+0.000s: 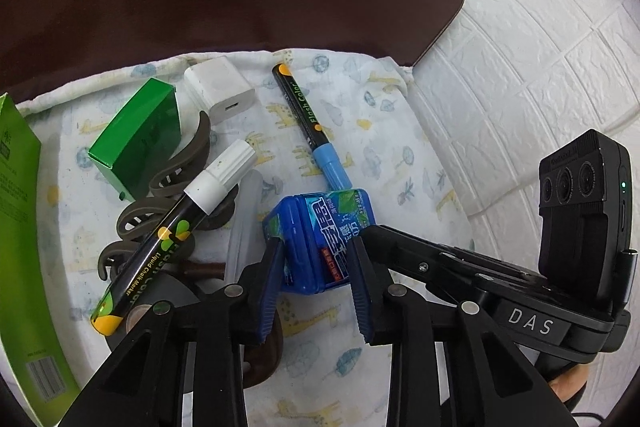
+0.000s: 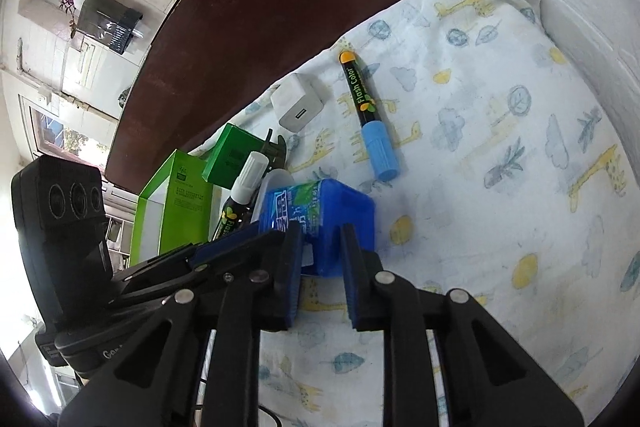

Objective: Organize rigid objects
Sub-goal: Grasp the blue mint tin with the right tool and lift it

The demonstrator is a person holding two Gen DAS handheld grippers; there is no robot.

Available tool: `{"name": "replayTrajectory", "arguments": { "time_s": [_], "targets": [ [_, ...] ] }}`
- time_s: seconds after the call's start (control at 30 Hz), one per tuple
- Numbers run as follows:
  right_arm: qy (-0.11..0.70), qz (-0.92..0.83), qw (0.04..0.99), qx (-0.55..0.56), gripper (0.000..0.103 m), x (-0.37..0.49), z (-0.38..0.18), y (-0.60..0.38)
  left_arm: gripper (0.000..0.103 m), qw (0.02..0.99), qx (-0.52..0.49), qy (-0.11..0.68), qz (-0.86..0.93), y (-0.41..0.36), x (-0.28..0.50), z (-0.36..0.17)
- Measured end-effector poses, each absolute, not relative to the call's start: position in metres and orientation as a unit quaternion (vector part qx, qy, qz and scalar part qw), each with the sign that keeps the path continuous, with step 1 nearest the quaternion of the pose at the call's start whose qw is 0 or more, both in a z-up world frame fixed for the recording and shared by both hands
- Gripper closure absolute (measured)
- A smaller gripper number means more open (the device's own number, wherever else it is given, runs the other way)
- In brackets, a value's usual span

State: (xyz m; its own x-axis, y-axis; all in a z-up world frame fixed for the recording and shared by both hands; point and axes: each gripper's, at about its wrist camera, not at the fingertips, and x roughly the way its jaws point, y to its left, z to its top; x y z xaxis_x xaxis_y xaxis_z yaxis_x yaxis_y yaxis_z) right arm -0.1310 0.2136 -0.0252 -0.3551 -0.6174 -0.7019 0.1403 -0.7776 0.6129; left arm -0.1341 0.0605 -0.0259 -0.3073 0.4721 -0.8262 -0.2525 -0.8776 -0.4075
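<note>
Both tools meet at the blue box (image 1: pixel 320 239), which lies on the giraffe cloth (image 1: pixel 384 131) over the bench, just below the blue-capped marker (image 1: pixel 308 123). The left hand-held gripper (image 1: pixel 316 287) has its pads pressed against the box's two sides, apparently to steady or lift it. The right hand-held gripper (image 2: pixel 318 267) straddles the near corner, jaws partly open; contact is unclear. The box is glossy plastic, with a leafy printed label
</note>
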Motion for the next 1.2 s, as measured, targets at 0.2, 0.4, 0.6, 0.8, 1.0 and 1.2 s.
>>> {"name": "replayTrajectory", "arguments": {
  "time_s": [0.2, 0.4, 0.6, 0.8, 1.0, 1.2],
  "targets": [
    [-0.232, -0.794, 0.237, 0.510, 0.083, -0.125, -0.019, 0.213, 0.072, 0.232, -0.533, -0.095, 0.808, 0.060, -0.128, -0.017],
    [-0.221, -0.808, 0.245, 0.488, 0.083, -0.117, 0.007, 0.207, 0.072, 0.236, -0.502, -0.084, 0.828, 0.052, -0.117, 0.010],
    [-0.203, -0.816, 0.267, 0.470, 0.083, -0.109, 0.031, 0.182, 0.072, 0.223, -0.472, -0.084, 0.849, 0.024, -0.102, 0.034],
    [-0.170, -0.819, 0.301, 0.458, 0.083, -0.099, 0.053, 0.136, 0.072, 0.196, -0.442, -0.099, 0.870, -0.026, -0.083, 0.055],
    [-0.137, -0.814, 0.341, 0.449, 0.083, -0.090, 0.070, 0.077, 0.072, 0.158, -0.414, -0.119, 0.888, -0.085, -0.062, 0.070],
    [-0.110, -0.802, 0.381, 0.446, 0.083, -0.082, 0.079, 0.015, 0.072, 0.118, -0.396, -0.140, 0.900, -0.143, -0.045, 0.076]
  ]
}}
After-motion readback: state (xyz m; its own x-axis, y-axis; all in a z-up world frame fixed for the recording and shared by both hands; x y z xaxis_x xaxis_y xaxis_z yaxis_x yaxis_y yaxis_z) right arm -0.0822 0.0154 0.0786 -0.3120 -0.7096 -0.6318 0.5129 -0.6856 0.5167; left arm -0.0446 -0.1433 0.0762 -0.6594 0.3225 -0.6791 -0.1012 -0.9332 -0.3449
